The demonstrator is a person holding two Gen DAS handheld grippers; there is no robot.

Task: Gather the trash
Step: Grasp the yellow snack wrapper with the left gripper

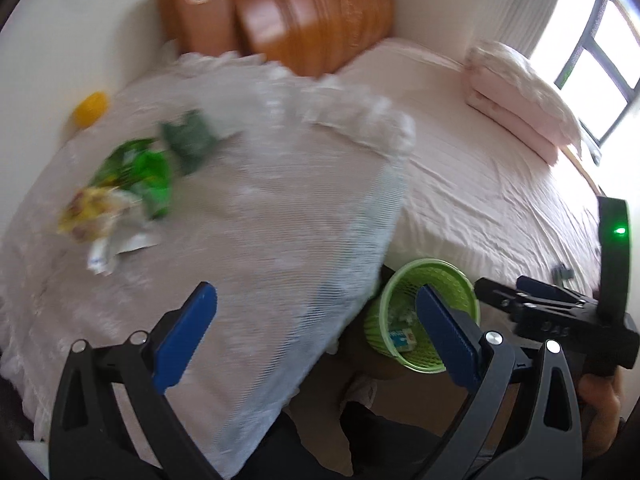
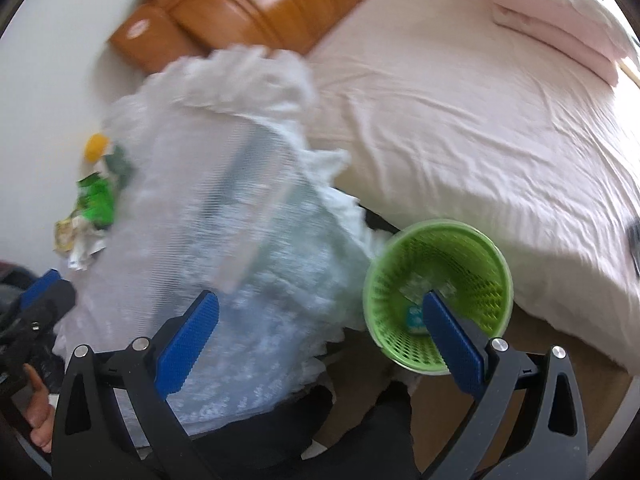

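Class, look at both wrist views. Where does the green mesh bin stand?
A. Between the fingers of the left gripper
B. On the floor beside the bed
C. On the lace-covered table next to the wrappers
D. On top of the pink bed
B. The green bin stands on the floor against the edge of the bed, lower than the lace-covered table, with a bit of rubbish already inside it.

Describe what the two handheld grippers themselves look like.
Both match: the left gripper and right gripper each have two flat blue ribbed pads on black angular plastic linkages with silver pivot bolts. Seen from the left wrist, the right gripper's black body carries a curved bracket with a lit green LED.
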